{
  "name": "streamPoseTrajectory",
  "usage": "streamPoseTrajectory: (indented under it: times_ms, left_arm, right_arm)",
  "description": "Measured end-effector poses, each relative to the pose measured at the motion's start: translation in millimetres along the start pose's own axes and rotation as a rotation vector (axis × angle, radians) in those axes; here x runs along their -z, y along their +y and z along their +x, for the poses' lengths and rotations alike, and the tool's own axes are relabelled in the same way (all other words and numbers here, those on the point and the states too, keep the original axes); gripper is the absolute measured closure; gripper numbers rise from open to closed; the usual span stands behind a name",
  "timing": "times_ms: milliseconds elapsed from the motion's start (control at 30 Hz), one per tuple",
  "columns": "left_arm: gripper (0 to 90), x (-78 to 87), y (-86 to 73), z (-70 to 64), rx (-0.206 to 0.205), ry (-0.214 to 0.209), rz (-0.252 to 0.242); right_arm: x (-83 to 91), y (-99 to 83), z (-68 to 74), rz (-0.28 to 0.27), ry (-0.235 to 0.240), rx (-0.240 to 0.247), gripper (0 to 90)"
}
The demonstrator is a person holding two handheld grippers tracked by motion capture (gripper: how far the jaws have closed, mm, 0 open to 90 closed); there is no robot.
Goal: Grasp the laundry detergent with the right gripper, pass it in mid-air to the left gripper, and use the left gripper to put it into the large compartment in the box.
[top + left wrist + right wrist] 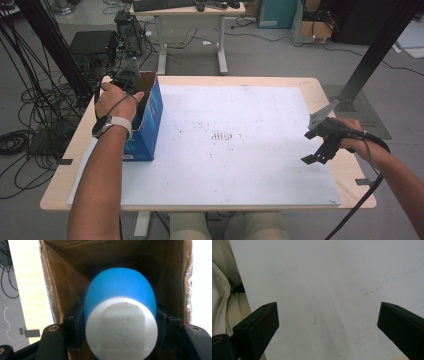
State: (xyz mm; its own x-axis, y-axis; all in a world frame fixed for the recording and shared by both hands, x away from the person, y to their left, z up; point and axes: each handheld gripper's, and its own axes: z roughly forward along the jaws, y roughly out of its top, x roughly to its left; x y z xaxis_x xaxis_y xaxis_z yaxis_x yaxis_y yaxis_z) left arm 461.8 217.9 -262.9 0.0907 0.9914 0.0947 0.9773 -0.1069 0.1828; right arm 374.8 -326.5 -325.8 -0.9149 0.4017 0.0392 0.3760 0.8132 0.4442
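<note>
Reaching down into the box (148, 120) at the tabletop's left edge, the left gripper (120, 322) has its jaws pinching a blue cup (120, 287), which sits inside the box. The right gripper (320, 145) hovers over the white board (235, 150), jaws spread wide.

Blue cup (120, 287) with white base, brown cardboard interior of blue box (150, 125) at 9 o'clock, white board (235, 165) with dark smudges, black gripper jaws.
</note>
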Motion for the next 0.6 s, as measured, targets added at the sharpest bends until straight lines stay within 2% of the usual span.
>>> streamPoseTrajectory:
  times_ms: [600]
  left_arm:
    - [35.5, 0.6, -0.2, 2.3, -0.001, 0.001, 0.006]
  right_arm:
    - [-1.1, 0.8, -0.4, 0.003, 0.004, 0.003, 3.9]
